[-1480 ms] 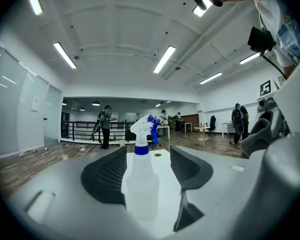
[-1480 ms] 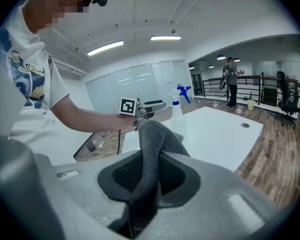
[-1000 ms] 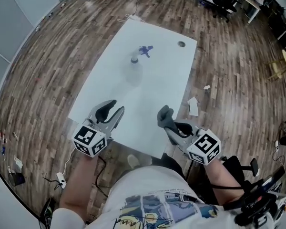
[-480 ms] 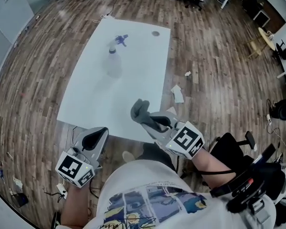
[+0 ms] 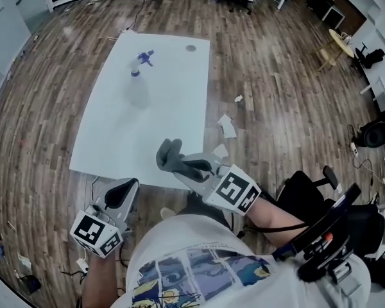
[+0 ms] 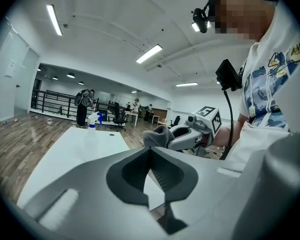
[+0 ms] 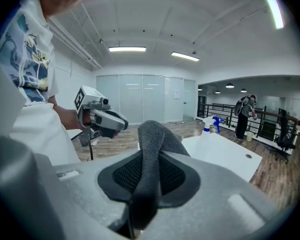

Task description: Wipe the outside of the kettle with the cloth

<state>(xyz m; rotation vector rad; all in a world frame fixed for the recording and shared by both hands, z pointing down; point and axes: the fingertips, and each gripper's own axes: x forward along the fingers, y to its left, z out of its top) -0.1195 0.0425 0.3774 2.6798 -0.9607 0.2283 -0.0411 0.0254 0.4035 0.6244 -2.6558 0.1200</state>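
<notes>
L gripper (image 5: 124, 186) jaws together, empty; R gripper (image 5: 186, 167) jaws clamped on grey cloth (image 5: 168, 155); spray bottle (image 5: 138, 85) on table (image 5: 173, 108).

Bright ceiling strip lights, fisheye edges, jaws blurred.

Wear: white T-shirt (image 5: 179, 249), blue comic print | left gripper (image 5: 123, 188), right gripper (image 5: 191, 167): grey shells, black pads (image 6: 160, 176), black-and-white marker cubes (image 5: 96, 233)

The right claw (image 5: 182, 167) clamps a grey cloth (image 5: 167, 155) above the counter's (image 5: 109, 140) near edge; a spray bottle (image 5: 138, 83) stands well beyond.
</notes>
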